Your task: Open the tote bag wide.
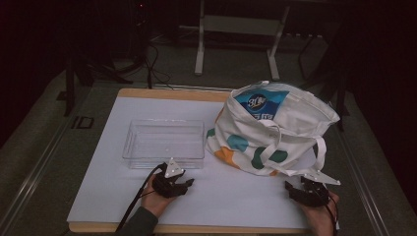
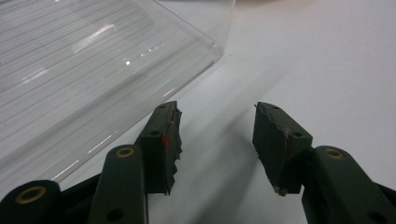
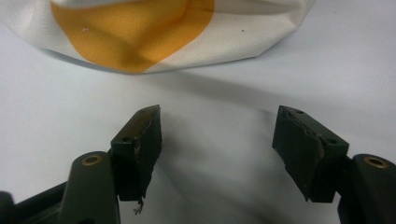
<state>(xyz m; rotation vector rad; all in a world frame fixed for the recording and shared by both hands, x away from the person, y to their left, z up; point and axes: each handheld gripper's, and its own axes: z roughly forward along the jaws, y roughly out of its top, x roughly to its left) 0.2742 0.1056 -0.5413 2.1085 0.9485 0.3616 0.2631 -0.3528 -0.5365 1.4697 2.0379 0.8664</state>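
Observation:
A white cloth tote bag (image 1: 275,130) with teal and orange spots lies on the white table at the right, a blue-and-white packet (image 1: 260,104) showing in its mouth. A clear plastic tray (image 1: 164,143) stands empty left of it. My left gripper (image 1: 189,184) rests low on the table just in front of the tray, jaws apart with nothing between them; in the left gripper view the tray (image 2: 93,70) fills the upper left. My right gripper (image 1: 289,187) sits near the front right, open and empty, just short of the bag's orange spot (image 3: 135,32).
The white sheet (image 1: 108,196) covers a wooden table with its front edge close to both hands. A bag strap (image 1: 322,152) loops down toward my right gripper. Beyond the table, a metal stand (image 1: 236,44) and cables (image 1: 152,69) are on the dark floor.

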